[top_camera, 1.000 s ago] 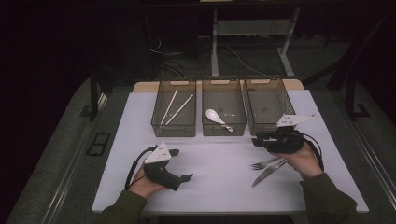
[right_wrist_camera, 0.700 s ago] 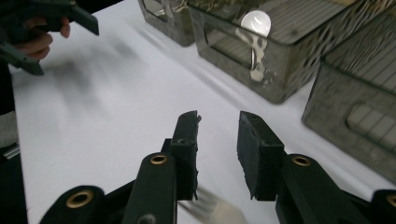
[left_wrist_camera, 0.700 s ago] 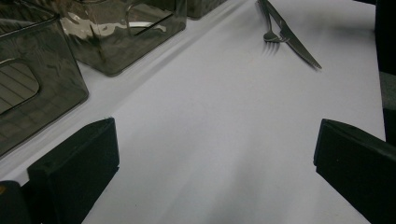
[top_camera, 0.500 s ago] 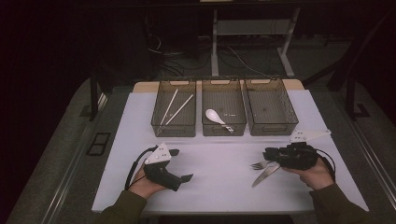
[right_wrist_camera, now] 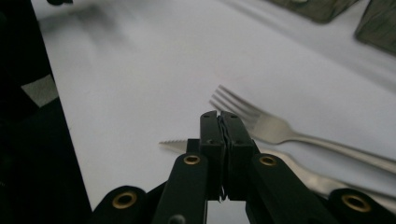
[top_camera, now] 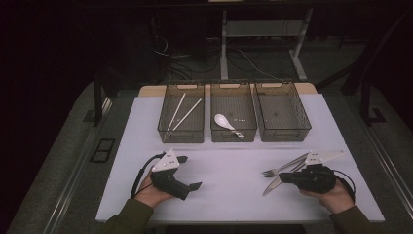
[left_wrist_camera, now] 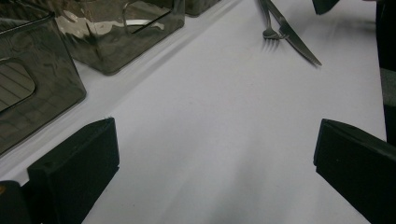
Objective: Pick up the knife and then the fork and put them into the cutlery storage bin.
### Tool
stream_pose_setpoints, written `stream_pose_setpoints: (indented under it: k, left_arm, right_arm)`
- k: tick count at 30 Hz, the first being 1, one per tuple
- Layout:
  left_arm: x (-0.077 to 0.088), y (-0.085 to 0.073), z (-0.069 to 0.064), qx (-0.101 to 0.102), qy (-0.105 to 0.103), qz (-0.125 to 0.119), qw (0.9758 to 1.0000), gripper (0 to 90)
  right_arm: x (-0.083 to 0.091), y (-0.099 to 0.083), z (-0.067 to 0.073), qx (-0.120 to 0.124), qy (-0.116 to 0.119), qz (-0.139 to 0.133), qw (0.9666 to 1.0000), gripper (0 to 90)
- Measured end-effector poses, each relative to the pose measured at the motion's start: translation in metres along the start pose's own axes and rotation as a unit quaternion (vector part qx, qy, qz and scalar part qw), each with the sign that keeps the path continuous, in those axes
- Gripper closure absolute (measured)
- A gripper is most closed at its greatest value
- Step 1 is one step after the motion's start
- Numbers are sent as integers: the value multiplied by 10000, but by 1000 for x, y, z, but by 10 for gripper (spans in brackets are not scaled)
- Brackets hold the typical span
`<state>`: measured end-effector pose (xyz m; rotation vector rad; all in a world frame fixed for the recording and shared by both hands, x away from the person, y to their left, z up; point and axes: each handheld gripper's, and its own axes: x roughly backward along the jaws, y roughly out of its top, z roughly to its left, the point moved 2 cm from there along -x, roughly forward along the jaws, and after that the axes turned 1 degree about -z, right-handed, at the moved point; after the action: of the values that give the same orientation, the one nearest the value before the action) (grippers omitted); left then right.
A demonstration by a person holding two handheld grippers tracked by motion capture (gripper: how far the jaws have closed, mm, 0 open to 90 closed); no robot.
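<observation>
A metal fork (top_camera: 280,168) (right_wrist_camera: 261,126) and a knife (top_camera: 269,187) (right_wrist_camera: 173,145) lie side by side on the white table at the front right. My right gripper (top_camera: 281,178) (right_wrist_camera: 218,116) lies low over them and points left. Its jaws have just been closing and now meet, shut. No object shows between the pads, and the knife blade runs beneath them. My left gripper (top_camera: 191,171) (left_wrist_camera: 215,154) rests at the front left, open, with bare table between its jaws. The fork (left_wrist_camera: 270,32) and knife (left_wrist_camera: 299,44) lie far ahead of it.
Three smoky plastic bins stand in a row at the back. The left bin (top_camera: 181,139) holds two chopsticks (top_camera: 185,114), the middle bin (top_camera: 234,136) a white spoon (top_camera: 224,121), and the right bin (top_camera: 285,134) looks bare. The table's front edge is near both hands.
My right hand has come back from the right bin toward the front and sunk onto the cutlery, and its jaws have closed. The left hand has stayed put.
</observation>
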<state>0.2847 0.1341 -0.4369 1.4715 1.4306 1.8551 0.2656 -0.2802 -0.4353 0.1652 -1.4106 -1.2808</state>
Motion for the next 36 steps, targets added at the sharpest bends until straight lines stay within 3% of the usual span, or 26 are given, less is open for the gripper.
stream_pose_setpoints:
  k: [14, 25, 36]
  left_arm:
    - [0, -1, 1, 62, 2, -3, 10000, 0]
    - [0, -1, 1, 58, 5, -1, 10000, 0]
    - [0, 0, 1, 51, 9, 1, 10000, 0]
  right_arm:
    - [-28, -4, 5, 52, 165, 416, 9990, 895]
    - [-44, 5, 2, 33, 195, 500, 9986, 895]
    - [-54, 16, -5, 99, 37, 504, 9987, 895]
